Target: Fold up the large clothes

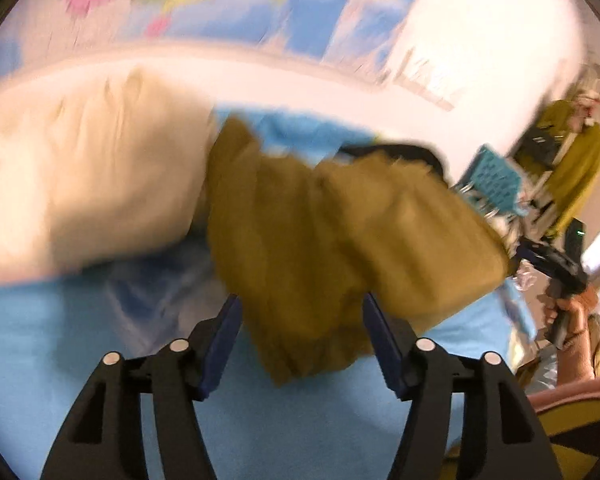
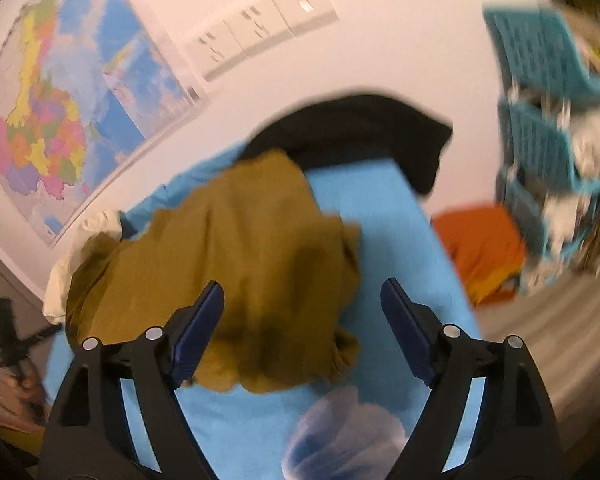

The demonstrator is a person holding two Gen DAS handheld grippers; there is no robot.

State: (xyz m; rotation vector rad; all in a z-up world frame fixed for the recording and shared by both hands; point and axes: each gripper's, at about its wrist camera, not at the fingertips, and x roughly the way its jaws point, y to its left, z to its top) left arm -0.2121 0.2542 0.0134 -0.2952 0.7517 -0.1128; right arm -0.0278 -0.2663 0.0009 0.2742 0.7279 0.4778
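A mustard-brown garment (image 1: 320, 232) lies bunched in a rough fold on the light blue sheet (image 1: 40, 360). My left gripper (image 1: 302, 340) hovers over its near edge, open, and the cloth shows between the blue pads without being pinched. In the right wrist view the same garment (image 2: 252, 256) spreads across the blue sheet (image 2: 384, 220). My right gripper (image 2: 304, 320) is open above its near hem, holding nothing. The left wrist view also shows the right gripper (image 1: 556, 264), blurred, in a hand (image 1: 572, 320) at the right edge.
A cream pillow (image 1: 80, 184) lies left of the garment. A black garment (image 2: 360, 132) sits at the sheet's far end and an orange cloth (image 2: 480, 248) beyond its right edge. Teal baskets (image 2: 548, 120) stack at the right, a clear plastic bag (image 2: 340, 432) lies near, and a map (image 2: 60, 120) hangs on the wall.
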